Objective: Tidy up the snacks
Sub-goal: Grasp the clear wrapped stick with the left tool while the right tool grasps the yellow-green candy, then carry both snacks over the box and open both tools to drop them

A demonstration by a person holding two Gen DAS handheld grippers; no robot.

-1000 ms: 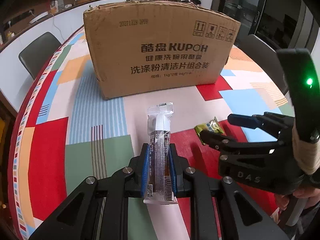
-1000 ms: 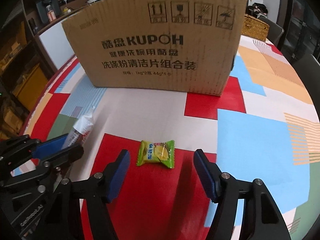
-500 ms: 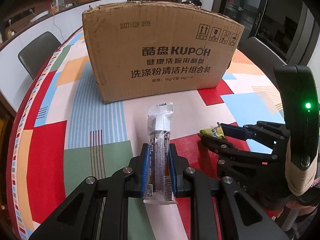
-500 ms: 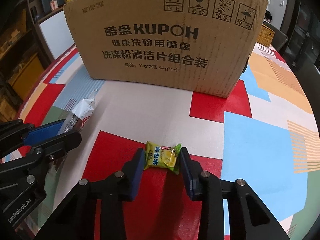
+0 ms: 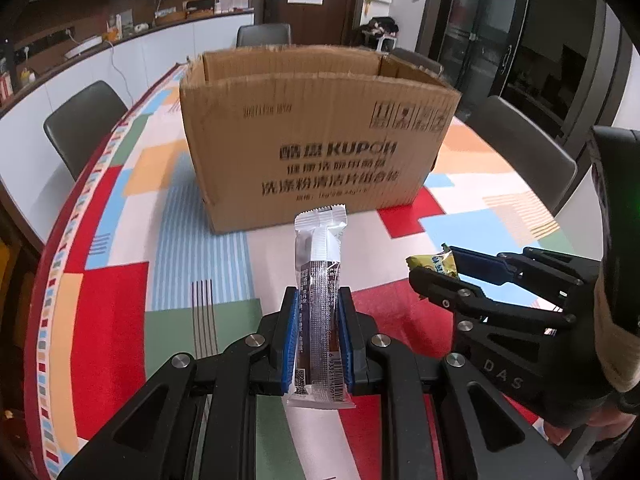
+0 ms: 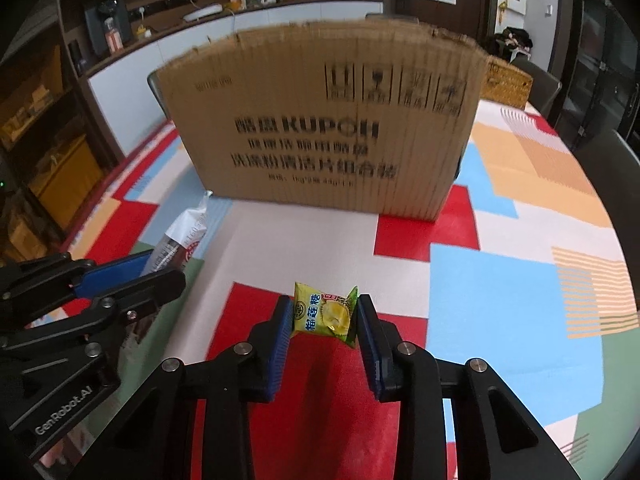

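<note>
Snacks: long silver-brown wrapped bar (image 5: 319,304) clamped in left gripper (image 5: 318,336); small yellow-green candy packet (image 6: 325,314) pinched in right gripper (image 6: 324,340). Both held above the multicolour patchwork tablecloth (image 6: 500,280), open brown cardboard box (image 5: 316,136) behind. Grey chairs (image 5: 80,120), white counter (image 5: 120,52) w/ clutter.

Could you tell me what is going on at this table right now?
A person is sorting snacks with two handheld grippers. The left gripper is shut on a long silver-and-brown wrapped snack bar, and the right gripper is shut on a small yellow-green candy packet. Both are held above the colourful patchwork tablecloth, in front of the open brown cardboard box.
</note>
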